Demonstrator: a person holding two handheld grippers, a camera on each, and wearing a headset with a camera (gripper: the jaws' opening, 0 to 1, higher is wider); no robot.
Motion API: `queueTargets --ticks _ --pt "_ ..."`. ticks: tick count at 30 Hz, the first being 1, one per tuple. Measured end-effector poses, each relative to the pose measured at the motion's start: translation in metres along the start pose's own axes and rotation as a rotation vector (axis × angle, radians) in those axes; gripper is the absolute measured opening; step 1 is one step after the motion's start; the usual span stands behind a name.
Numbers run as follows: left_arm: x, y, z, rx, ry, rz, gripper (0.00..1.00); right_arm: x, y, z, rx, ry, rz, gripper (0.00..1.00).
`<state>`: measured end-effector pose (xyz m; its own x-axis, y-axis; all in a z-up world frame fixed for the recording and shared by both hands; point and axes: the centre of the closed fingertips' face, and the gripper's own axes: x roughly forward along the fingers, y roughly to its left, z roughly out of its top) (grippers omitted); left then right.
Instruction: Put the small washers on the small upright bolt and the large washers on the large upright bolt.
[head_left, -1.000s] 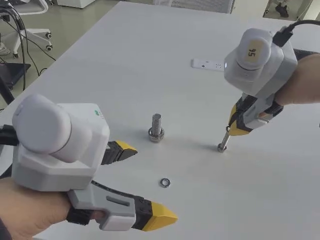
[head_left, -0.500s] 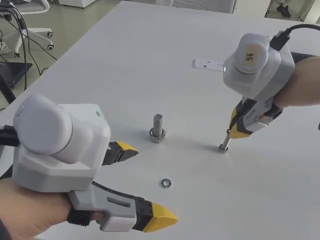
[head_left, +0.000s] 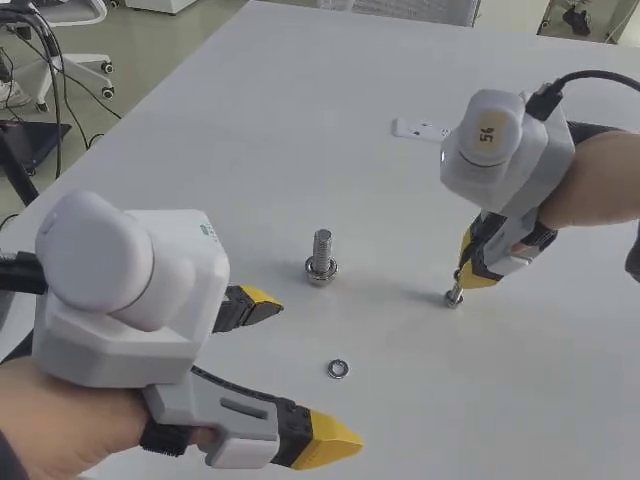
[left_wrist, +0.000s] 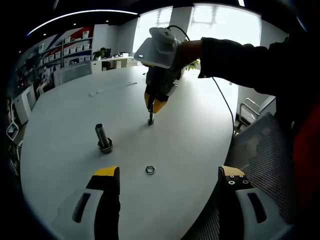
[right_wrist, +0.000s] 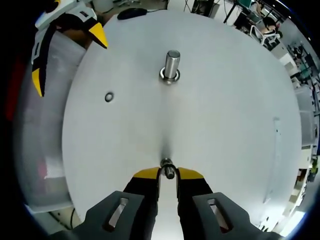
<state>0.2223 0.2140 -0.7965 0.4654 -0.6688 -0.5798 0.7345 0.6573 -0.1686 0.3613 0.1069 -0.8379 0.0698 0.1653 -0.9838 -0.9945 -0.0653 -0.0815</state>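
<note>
The left gripper (left_wrist: 169, 174) holds its fingers (left_wrist: 106, 176) wide apart — a small washer (left_wrist: 150, 170) lies between them on the table (left_wrist: 195, 132).

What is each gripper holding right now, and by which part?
Left gripper: open, holding nothing. Right gripper: jaws close around the small bolt at its top end; a firm clamp cannot be told.

The right claw (head_left: 467, 274) has come down lower over the small bolt (head_left: 454, 296), hiding more of it.
</note>
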Motion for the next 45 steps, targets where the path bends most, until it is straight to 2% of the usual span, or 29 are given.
queueTargets --ticks 21,29,45 --pt "0.001 0.003 -0.003 -0.008 0.006 0.007 0.80 0.032 0.000 -0.007 0.017 0.009 0.027 0.14" --pt "0.001 0.003 -0.004 -0.009 0.009 0.007 0.80 0.032 -0.002 -0.005 0.033 -0.001 0.031 0.14" --pt "0.002 0.003 -0.002 -0.007 0.010 0.005 0.80 0.025 -0.003 -0.008 0.068 -0.016 0.020 0.21"
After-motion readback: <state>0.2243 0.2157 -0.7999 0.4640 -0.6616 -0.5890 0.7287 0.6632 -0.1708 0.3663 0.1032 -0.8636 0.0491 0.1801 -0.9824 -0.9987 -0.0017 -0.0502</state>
